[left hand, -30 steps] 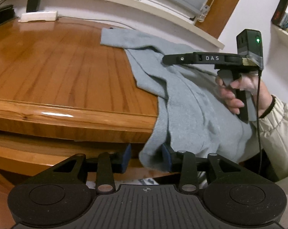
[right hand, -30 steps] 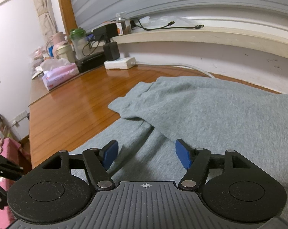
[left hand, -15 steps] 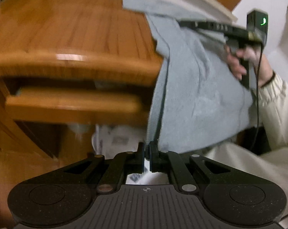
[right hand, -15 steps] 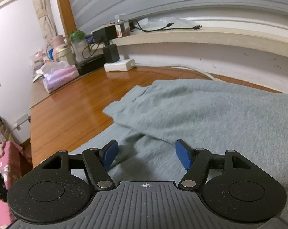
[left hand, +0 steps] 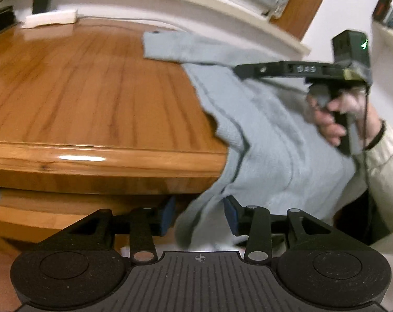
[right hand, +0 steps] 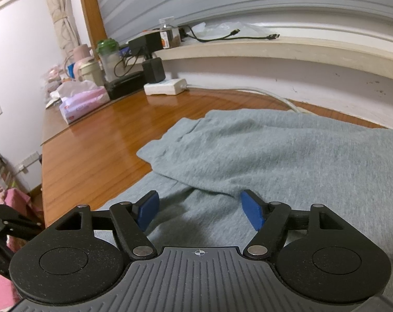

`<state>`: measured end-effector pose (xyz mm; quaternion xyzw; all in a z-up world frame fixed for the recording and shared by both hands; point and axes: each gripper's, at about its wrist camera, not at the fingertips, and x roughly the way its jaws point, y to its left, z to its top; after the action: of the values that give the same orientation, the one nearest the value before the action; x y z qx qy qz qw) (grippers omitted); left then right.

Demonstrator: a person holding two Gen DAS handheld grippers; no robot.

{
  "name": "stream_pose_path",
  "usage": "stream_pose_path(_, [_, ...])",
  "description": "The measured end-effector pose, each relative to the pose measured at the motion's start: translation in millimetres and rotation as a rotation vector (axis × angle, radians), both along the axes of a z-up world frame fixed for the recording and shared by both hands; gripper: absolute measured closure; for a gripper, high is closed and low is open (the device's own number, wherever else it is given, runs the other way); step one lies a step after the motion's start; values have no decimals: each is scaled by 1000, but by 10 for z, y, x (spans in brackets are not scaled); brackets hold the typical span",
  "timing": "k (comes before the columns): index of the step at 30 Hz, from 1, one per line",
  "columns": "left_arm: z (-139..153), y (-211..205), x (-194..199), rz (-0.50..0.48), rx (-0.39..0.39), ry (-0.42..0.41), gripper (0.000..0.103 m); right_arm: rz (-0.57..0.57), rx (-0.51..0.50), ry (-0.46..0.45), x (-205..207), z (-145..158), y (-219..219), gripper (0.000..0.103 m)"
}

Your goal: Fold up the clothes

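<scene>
Glossy wooden worktop (left hand: 87,88) carries a grey garment (right hand: 287,153), part lying flat and part hanging over the near edge. Left tongs (left hand: 199,214) are spread open around the hanging hem (picture is blurred, contact is unclear). Right tongs (right hand: 200,210) hover open just above the cloth on top

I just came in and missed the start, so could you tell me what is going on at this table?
A person is folding a grey garment on a wooden table, with tongs in each hand. Part of the garment hangs over the table's front edge. The left tongs are open around that hanging edge, below the tabletop. The right tongs are open just above the cloth on the table. Neither has gripped it.
</scene>
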<state>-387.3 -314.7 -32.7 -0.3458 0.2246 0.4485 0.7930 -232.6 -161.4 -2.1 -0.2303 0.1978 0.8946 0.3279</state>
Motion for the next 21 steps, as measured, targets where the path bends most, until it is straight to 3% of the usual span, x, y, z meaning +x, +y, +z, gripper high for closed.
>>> stream_pose_path(3, [1,-86,30,-20,58,-51,59,1,0,-2,-3,3,-3,33])
stream_pose_path(10, [115,-196,-178,20,77,-46,63,4,3,-8,-13,0,-3,33])
stream_pose_path(12, [156,-225,-263,38,90,-46,79,3,3,-8,-15,0,-2,33])
stream_pose_path(13, [175,-236,-305,46,93,-52,80,3,3,-8,-17,0,-1,33])
stream_pose_path(21, [77,-195,-248,34,89,-38,80,3,3,-8,-13,0,-7,32])
